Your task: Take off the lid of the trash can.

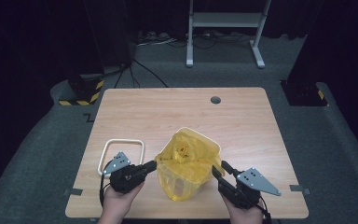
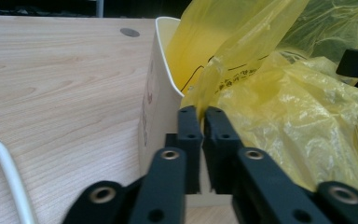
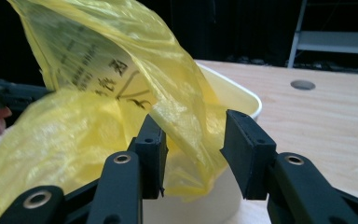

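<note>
High view, left tongs clamped on yellow bag at nine o'clock of white bin, right tongs parted, bag edge between, on bench.

Overhead forward-down; tool cameras close, sharing bag.

The left gripper is held low and level, its fingers pressed nearly together. The right gripper is angled inward, its fingers parted.
</note>
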